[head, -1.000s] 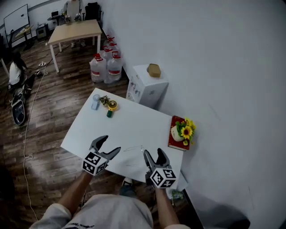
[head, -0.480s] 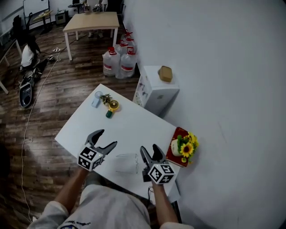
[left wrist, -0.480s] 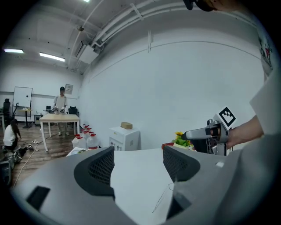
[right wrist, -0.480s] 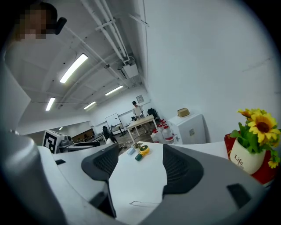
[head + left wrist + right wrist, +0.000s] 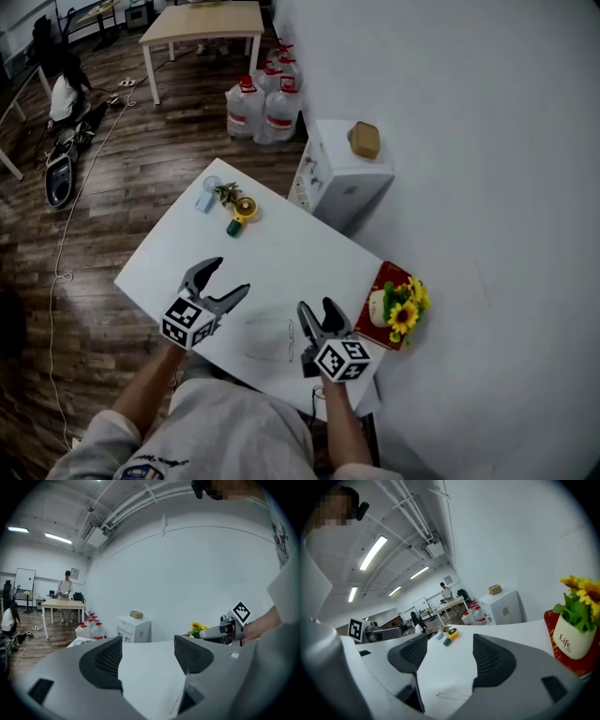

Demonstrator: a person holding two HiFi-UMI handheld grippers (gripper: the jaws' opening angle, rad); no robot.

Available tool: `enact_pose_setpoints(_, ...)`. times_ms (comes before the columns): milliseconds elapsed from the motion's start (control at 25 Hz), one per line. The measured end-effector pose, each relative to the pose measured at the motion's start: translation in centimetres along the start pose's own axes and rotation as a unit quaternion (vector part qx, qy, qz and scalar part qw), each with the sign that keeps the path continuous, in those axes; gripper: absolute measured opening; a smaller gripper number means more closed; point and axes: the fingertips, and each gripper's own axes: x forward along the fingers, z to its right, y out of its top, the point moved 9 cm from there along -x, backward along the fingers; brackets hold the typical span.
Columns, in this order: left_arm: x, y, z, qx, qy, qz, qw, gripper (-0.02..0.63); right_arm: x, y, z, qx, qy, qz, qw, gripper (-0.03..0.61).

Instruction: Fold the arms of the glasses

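The glasses (image 5: 270,339) are thin, clear-framed and faint. They lie on the white table (image 5: 281,253) near its front edge, arms spread. One arm shows as a fine line low in the right gripper view (image 5: 452,695) and in the left gripper view (image 5: 177,700). My left gripper (image 5: 228,279) hovers just left of them, open and empty. My right gripper (image 5: 317,307) hovers just right of them. Its jaws are closing, still wide apart, and the pads press on nothing. The left gripper (image 5: 375,632) shows in the right gripper view, and the right gripper (image 5: 225,629) in the left one.
A red book with a sunflower pot (image 5: 398,309) sits at the table's right edge. A yellow and green gadget (image 5: 242,208) and a small blue cup (image 5: 206,199) stand at the far corner. Beyond are a white cabinet (image 5: 347,178), water bottles (image 5: 264,108) and a wooden table (image 5: 202,19).
Both grippers have moved forward and lower over the table's front part, one on each side of the glasses. The glasses lie where they were.
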Motion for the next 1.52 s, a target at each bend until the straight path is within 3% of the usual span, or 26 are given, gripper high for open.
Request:
enact_pose_setpoints(160,1.0,-1.1,0.2,-0.004,-0.009,-0.013,0.9999,0.341,0.0,-1.2,1.7,0.018,0.0,-0.027,0.999,0.288)
enact_pose_setpoints(480,2.7,-3.6,0.9,-0.029,-0.01,-0.035,0.9989,0.341,-0.9,-5.7,5.6,0.109,0.018,-0.099,0.989,0.25)
enact_pose_setpoints(680,3.2,-4.6,1.5,-0.038,-0.012,-0.051,0.9979,0.341,-1.4,-8.2,7.5,0.171,0.035,-0.14,0.975,0.216)
enact_pose_setpoints(1000,2.6,-5.2,2.0,-0.05,-0.004,-0.063,0.9967,0.341,-1.3,-13.0,9.6,0.253,0.067,-0.212,0.942,0.156)
enact_pose_setpoints(1280,1.3,-5.8,1.4,-0.059,0.014,-0.066,0.996,0.341,-0.4,-15.0,9.5,0.258,0.092,-0.263,0.925,0.146)
enact_pose_setpoints(1520,0.5,-6.2,1.2,-0.064,0.023,-0.068,0.9954,0.341,-0.1,-15.7,9.7,0.278,0.094,-0.272,0.916,0.14)
